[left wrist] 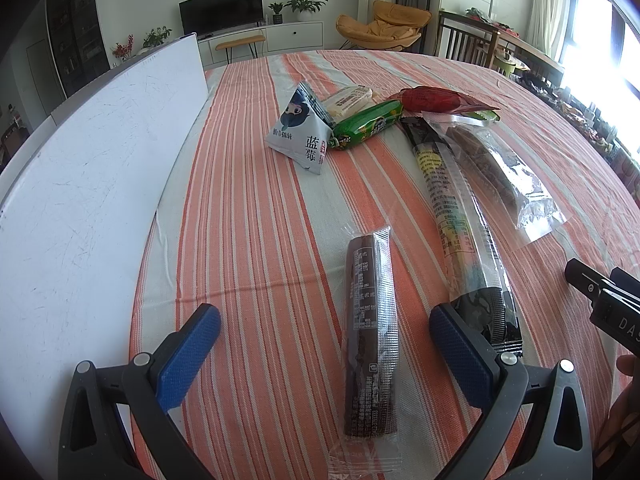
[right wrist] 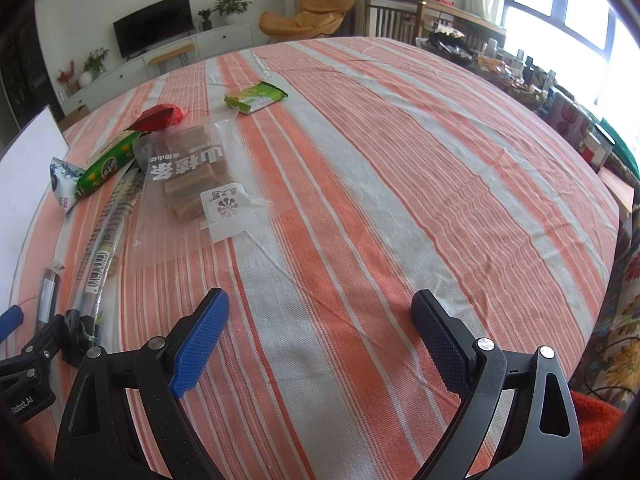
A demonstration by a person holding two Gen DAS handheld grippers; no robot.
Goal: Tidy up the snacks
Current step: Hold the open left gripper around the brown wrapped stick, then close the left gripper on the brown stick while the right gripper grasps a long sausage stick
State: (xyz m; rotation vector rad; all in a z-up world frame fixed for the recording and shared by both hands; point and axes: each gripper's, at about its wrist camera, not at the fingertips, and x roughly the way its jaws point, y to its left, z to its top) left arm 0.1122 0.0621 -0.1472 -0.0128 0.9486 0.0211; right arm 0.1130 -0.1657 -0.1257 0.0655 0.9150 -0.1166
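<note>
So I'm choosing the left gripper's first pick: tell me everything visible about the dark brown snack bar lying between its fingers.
The dark brown snack bar is a long, slim stick in glossy clear film with white print and crimped transparent ends. It lies flat on the striped tablecloth, lengthwise away from the camera, between the open left gripper fingers, touching neither. It is separate from the longer black-ended stick to its right.

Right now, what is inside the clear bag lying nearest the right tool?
The clear bag holds brown rectangular blocks, stacked side by side. White printed lettering and a white label cover parts of them, so their exact count cannot be seen.
</note>
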